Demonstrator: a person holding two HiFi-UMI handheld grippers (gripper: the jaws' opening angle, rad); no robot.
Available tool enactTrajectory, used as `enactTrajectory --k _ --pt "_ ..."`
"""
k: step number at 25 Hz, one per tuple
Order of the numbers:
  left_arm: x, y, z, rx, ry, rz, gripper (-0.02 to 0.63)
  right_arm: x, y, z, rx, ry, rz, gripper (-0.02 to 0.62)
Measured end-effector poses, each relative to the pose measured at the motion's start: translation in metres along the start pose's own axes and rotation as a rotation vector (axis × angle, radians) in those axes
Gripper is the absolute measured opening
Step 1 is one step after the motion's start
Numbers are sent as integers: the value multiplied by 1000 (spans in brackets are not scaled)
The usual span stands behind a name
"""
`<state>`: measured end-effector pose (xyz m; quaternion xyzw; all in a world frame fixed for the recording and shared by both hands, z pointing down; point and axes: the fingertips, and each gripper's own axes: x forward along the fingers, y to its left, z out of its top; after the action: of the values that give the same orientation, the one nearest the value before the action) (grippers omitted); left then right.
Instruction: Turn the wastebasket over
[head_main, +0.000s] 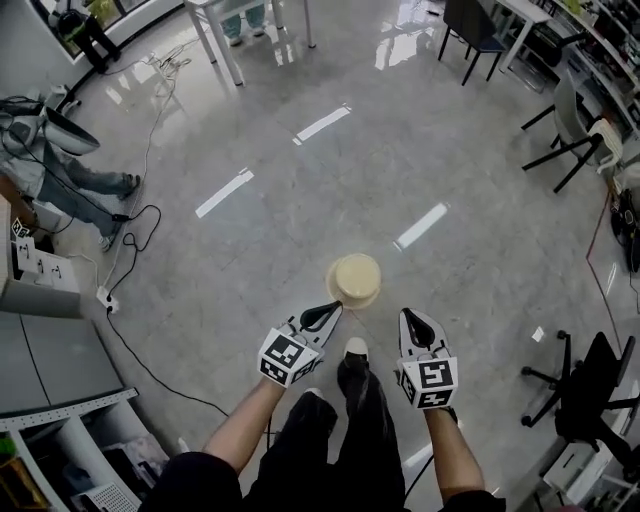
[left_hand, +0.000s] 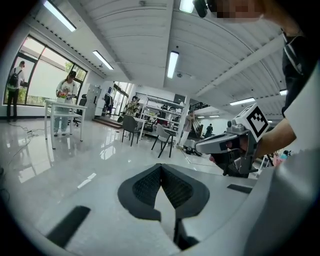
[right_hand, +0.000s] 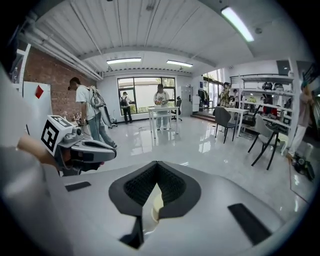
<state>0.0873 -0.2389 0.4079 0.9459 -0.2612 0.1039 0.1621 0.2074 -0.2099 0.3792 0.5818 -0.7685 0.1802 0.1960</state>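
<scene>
Glossy grey floor (head_main: 300, 220) of big open workroom, ceiling strip lights mirrored in it; white tables (head_main: 225, 25), black chairs (head_main: 470, 30) round edges. Only head view gives me whole cream round plastic wastebasket (head_main: 354, 279): standing on floor just ahead of both tongs, touching neither. Right gripper view catches mere cream sliver through slot under its jaws. Left gripper (head_main: 333, 308) pinched together, empty; right gripper (head_main: 408, 317) likewise.
</scene>
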Motion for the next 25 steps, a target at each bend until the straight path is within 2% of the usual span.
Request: enactTrajectory --k 3,6,9,11,14,18,25 --pt "-38 -26 51 -24 -3 6 8 -46 24 50 7 -12 -22 11" --pt "-74 -54 90 -33 -2 32 8 -89 53 73 -54 5 -43 11" --pt "-106 -85 114 -42 -14 28 8 -129 77 79 65 -19 -45 11" --pt "-133 -109 116 -59 -33 1 8 -157 97 74 90 -32 -79 11" --pt "-168 -137 112 -50 -42 2 8 -191 126 74 61 -66 -118 11" --pt "-198 -158 117 0 -54 -2 8 -217 156 75 75 -99 -103 11" --pt "-213 -185 109 59 -43 5 8 -238 180 66 95 -106 -64 11"
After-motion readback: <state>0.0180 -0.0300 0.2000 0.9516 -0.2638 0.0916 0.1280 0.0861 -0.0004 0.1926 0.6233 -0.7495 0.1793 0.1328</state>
